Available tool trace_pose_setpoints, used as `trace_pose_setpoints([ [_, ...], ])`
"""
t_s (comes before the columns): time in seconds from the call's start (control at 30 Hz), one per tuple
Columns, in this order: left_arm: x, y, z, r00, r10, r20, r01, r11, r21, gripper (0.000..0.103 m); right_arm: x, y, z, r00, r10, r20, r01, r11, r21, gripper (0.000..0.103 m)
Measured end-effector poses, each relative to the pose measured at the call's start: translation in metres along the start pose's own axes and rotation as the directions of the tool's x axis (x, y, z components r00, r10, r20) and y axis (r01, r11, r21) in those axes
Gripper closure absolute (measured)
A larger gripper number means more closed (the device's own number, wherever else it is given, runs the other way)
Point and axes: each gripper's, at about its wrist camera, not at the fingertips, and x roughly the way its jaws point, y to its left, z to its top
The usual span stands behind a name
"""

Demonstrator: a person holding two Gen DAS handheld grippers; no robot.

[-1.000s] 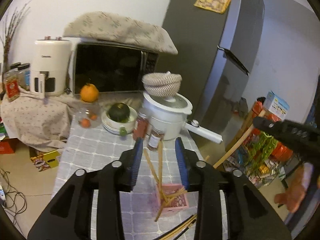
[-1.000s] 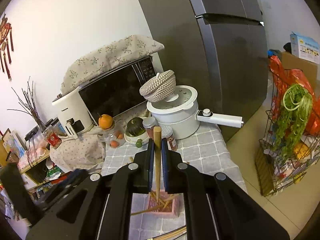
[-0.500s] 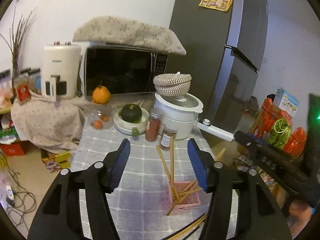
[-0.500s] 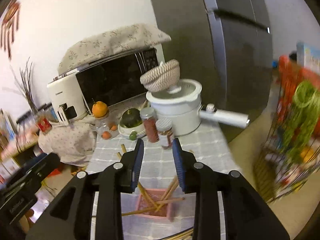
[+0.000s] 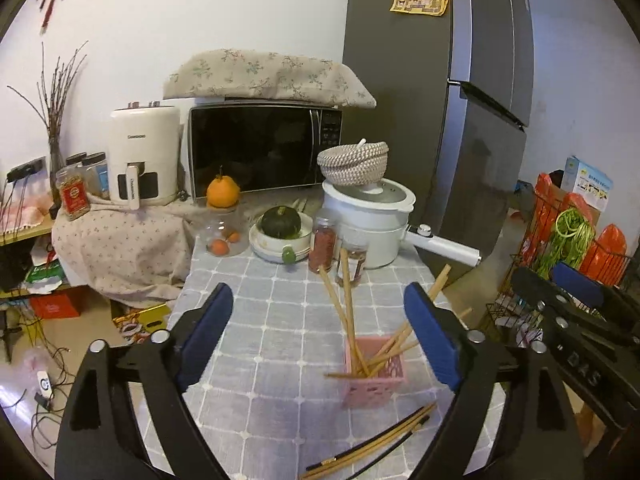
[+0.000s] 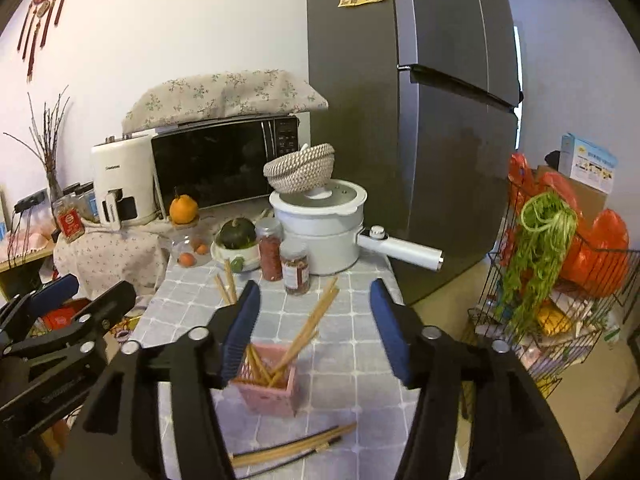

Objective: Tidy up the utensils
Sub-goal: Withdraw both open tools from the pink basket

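Pink plastic holder, square, perforated walls, stands on the worktop, which is covered in grey grid-pattern cloth. Several slim wooden chopsticks stick up out of the holder, leaning at different angles, tips fanned apart. More loose chopsticks, some light wood and some dark, lie flat on the cloth just in front of the holder; their near ends are cut off by the lower frame edge.

Left tool: black arms, blue ribbed pads, spread wide, holding nothing, touching nothing; holder sits between the pads in view. Right tool: same build, also spread wide and empty, above the holder; its left pad overlaps the holder's rim in view, contact unclear.

Behind the holder: two clear spice jars, white round pot with long handle, woven basket upturned on its lid. How many chopsticks are in the holder is hard to count.
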Motion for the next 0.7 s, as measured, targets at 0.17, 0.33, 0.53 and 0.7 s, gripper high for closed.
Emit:
trace_pose_setpoints([
  [0.17, -0.007, -0.004, -0.012, 1.0, 0.005, -0.01, -0.005, 1.0, 0.014, 0.009, -0.007, -0.01, -0.02, 0.998, -0.05, -0.024, 0.051, 0.999, 0.017, 0.027],
  [0.33, -0.01, -0.012, -0.024, 0.999, 0.003, -0.033, -0.001, 0.999, 0.048, 0.007, -0.009, -0.026, -0.03, 0.996, -0.084, -0.043, 0.087, 0.994, 0.059, 0.015],
  [0.53, -0.003, -0.021, -0.039, 0.996, -0.002, -0.09, 0.011, 0.995, 0.095, 0.007, -0.013, -0.044, -0.048, 0.992, -0.102, -0.074, 0.11, 0.988, 0.11, 0.006],
  [0.7, 0.016, -0.035, -0.057, 0.984, -0.011, -0.18, 0.04, 0.986, 0.159, 0.007, -0.006, -0.075, -0.087, 0.978, -0.078, -0.192, 0.122, 0.966, 0.226, 0.006],
])
